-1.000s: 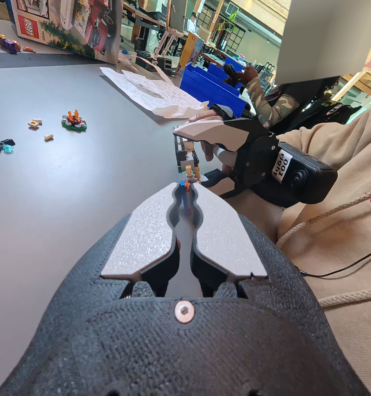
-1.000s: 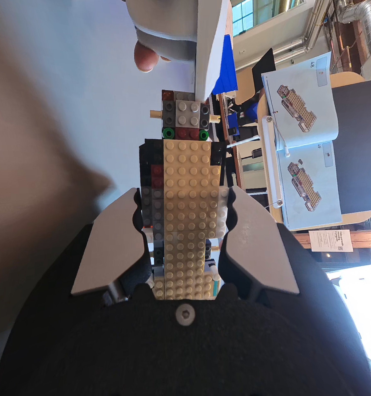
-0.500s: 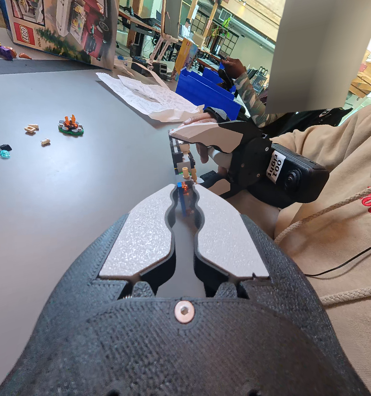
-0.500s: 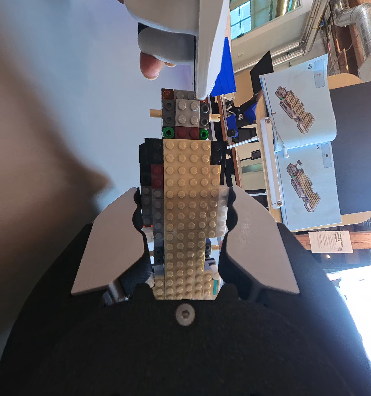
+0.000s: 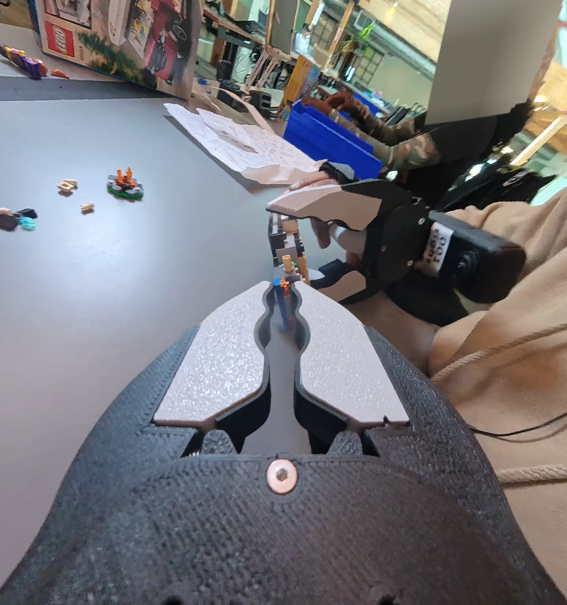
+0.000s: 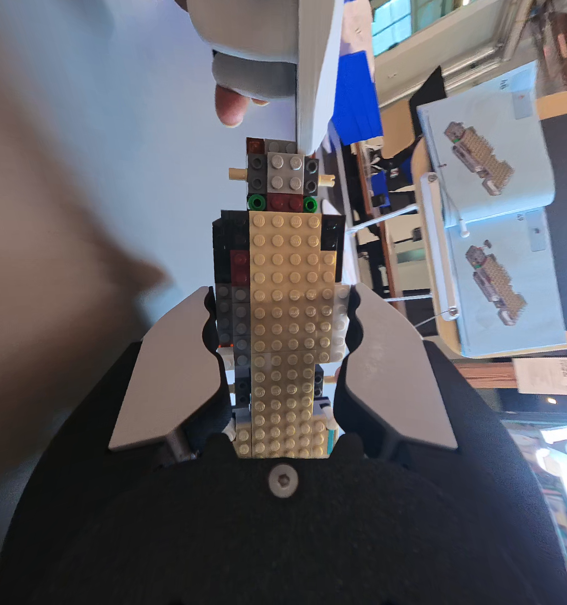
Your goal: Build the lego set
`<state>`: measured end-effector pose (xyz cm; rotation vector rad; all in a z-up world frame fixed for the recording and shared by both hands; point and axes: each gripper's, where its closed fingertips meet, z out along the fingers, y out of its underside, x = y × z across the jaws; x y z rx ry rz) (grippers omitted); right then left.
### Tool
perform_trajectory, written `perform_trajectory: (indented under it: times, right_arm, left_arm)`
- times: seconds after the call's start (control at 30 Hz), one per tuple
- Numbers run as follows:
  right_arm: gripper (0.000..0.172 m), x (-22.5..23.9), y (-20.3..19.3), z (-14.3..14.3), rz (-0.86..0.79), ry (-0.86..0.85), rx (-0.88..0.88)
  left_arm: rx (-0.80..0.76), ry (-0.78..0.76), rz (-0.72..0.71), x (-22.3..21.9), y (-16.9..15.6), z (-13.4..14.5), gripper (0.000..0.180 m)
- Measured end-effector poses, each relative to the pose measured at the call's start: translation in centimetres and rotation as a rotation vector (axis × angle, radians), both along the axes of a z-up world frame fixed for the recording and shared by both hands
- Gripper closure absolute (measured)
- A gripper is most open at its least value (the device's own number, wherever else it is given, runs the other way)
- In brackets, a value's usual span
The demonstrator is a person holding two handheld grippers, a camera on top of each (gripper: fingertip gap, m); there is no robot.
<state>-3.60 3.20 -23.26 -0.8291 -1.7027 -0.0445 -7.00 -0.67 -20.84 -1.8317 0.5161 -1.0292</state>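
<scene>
My right gripper (image 6: pixel 282 288) is shut on a long brick model (image 6: pixel 288 262) with a tan studded top and black, grey and dark red edges. Its pads press on the model's two long sides. In the left wrist view the right gripper (image 5: pixel 292 245) holds the model (image 5: pixel 285 235) on edge just above the grey table (image 5: pixel 144 294). My left gripper (image 5: pixel 283 286) is at the model's far end. It is nearly shut, pinching a thin blue and clear-orange piece (image 5: pixel 283 294) that sits against that end. One left finger (image 6: pixel 315 82) shows at the top of the right wrist view, touching the model's end.
Loose bits lie on the table to the left: a small green and orange piece (image 5: pixel 125 186), tan bits (image 5: pixel 67 186), black and teal bits (image 5: pixel 10 219). A toy box (image 5: pixel 121 39), paper sheets (image 5: pixel 243 144) and a blue bin (image 5: pixel 328 140) are behind. An open instruction booklet (image 6: pixel 491 229) stands at the right. My hands' fingertips stand some 6 cm from each other.
The left jaws eased slightly apart half a second ago and have closed again on the blue and orange piece. The right gripper and the model have hardly moved.
</scene>
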Motion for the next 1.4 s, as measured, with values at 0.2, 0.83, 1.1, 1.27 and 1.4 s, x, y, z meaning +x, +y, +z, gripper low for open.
perform_trajectory:
  times: [0.2,0.83,1.1,1.27,1.4]
  right_arm:
    - [0.094,0.1,1.3,-1.6,0.062,-0.259,-0.267]
    - [0.098,-0.1,-2.0,-5.6,0.196,-0.893,-0.657]
    - [0.095,-0.7,-2.2,-4.9,0.211,-0.878,-0.643]
    - [0.095,-2.9,-1.3,-0.9,0.197,-0.603,-0.711]
    - [0.101,-4.3,1.7,3.1,0.125,-0.261,-0.73]
  left_arm:
    - [0.186,0.229,0.154,-3.0,1.1,0.1,0.157]
    - [0.351,0.329,0.288,-6.2,1.7,1.3,0.16]
    - [0.372,0.348,0.304,-6.4,1.8,1.5,0.16]
    - [0.369,0.342,0.312,-6.5,1.9,1.5,0.16]
    - [0.367,0.343,0.316,-6.6,1.9,1.5,0.16]
